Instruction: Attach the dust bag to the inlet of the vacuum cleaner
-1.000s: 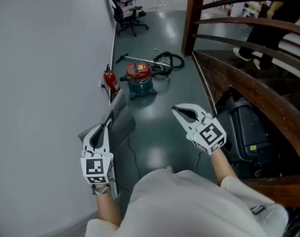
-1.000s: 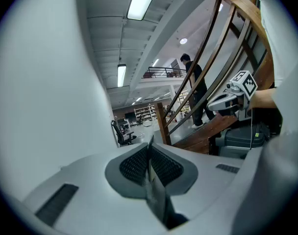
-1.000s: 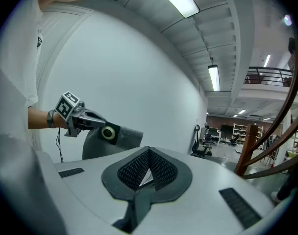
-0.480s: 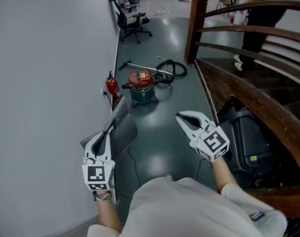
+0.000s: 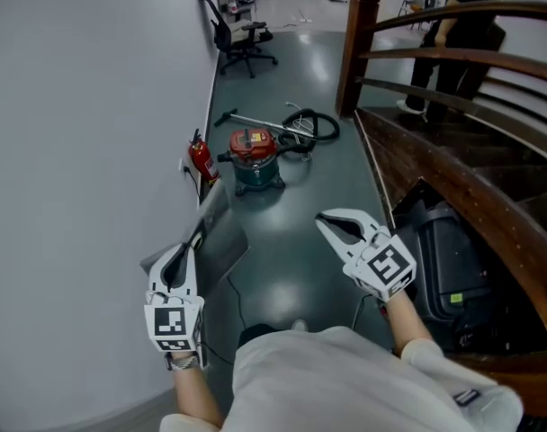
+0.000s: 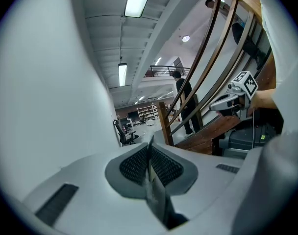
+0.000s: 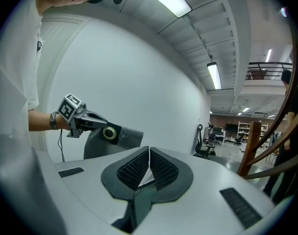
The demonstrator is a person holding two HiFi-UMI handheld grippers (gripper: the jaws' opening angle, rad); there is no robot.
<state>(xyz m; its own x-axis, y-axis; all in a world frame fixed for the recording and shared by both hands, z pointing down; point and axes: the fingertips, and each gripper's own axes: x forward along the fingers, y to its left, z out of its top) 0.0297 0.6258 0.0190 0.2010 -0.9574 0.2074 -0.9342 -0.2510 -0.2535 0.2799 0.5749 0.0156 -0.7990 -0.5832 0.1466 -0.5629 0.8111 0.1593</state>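
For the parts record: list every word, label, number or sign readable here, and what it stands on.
No text is readable.
Vacuum cleaner: label on the red lid, too small to read.
Black case: green sticker, too small to read.
Fire extinguisher: label too small to read.
Dust bag: no print shows.
Left gripper and right gripper: square marker patterns only, no letters.

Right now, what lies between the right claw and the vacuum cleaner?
Only bare grey floor, shown in the head view, separates the right claw from the vacuum cleaner.
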